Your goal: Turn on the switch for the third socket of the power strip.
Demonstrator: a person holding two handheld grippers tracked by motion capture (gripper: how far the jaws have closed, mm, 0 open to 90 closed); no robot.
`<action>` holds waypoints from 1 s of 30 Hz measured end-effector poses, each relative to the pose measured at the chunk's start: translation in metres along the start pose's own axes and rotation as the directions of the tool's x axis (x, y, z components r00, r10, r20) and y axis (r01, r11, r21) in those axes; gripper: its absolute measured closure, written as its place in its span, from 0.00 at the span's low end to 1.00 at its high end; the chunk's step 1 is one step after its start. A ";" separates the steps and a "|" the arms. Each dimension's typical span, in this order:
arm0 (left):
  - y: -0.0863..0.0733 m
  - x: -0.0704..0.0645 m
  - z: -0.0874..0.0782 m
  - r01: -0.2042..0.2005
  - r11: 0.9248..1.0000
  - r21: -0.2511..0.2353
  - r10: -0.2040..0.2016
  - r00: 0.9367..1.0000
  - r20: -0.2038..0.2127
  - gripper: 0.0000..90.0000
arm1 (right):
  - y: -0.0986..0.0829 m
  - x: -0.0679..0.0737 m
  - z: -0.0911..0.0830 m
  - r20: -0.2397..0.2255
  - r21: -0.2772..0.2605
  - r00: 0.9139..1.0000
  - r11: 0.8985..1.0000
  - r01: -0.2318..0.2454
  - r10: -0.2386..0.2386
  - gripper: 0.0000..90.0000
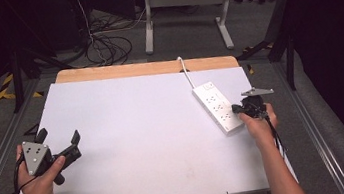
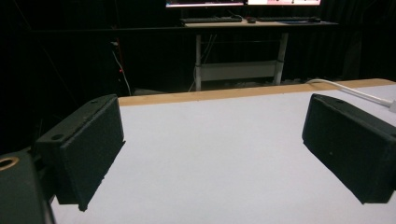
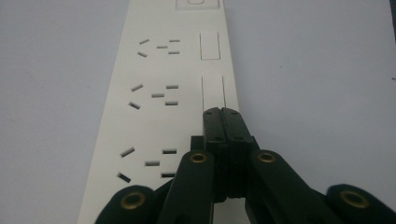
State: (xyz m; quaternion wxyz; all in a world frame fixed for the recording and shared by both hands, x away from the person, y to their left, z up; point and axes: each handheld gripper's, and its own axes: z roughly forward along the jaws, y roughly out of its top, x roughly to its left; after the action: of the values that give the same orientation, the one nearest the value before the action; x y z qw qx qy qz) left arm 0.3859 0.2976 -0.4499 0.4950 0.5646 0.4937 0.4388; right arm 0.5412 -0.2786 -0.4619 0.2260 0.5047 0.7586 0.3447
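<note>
White power strip lies under the closed right hand-held gripper; left hand-held gripper gapes wide.

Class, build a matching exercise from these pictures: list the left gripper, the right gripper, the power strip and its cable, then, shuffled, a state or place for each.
Things:
1. left gripper
2. right gripper
3. power strip
4. cable

States or places:
A. lies flat at the table's right side
B. jaws wide apart above bare table
C. runs off the table's far edge
D. jaws closed together over the strip

Pairs: 1-B, 2-D, 3-A, 4-C
</note>
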 end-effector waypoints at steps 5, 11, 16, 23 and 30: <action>0.000 0.000 0.000 0.000 1.000 0.001 0.000 1.000 0.000 0.07 | 0.000 -0.001 0.001 0.000 -0.006 1.000 1.000 -0.009 0.009 1.00; 0.000 0.000 0.000 0.000 1.000 0.000 0.000 1.000 -0.001 0.07 | 0.000 -0.001 0.001 0.003 -0.007 1.000 1.000 -0.005 0.005 1.00; 0.000 0.000 0.000 -0.003 1.000 0.001 0.003 1.000 0.003 0.07 | -0.001 -0.001 0.002 0.003 -0.009 1.000 1.000 -0.008 0.008 1.00; 0.000 0.000 0.000 0.003 1.000 -0.005 -0.003 1.000 0.000 0.07 | -0.003 0.002 0.004 0.015 -0.025 1.000 1.000 0.002 -0.001 1.00; 0.000 0.000 -0.001 0.004 1.000 -0.004 -0.004 1.000 0.001 0.07 | -0.003 0.003 0.004 0.019 -0.028 1.000 1.000 0.002 -0.001 1.00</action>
State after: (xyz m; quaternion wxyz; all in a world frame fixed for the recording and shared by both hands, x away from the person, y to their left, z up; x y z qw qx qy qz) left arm 0.3851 0.2980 -0.4496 0.4975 0.5627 0.4936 0.4384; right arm 0.5410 -0.2755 -0.4673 0.2404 0.5041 0.7519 0.3504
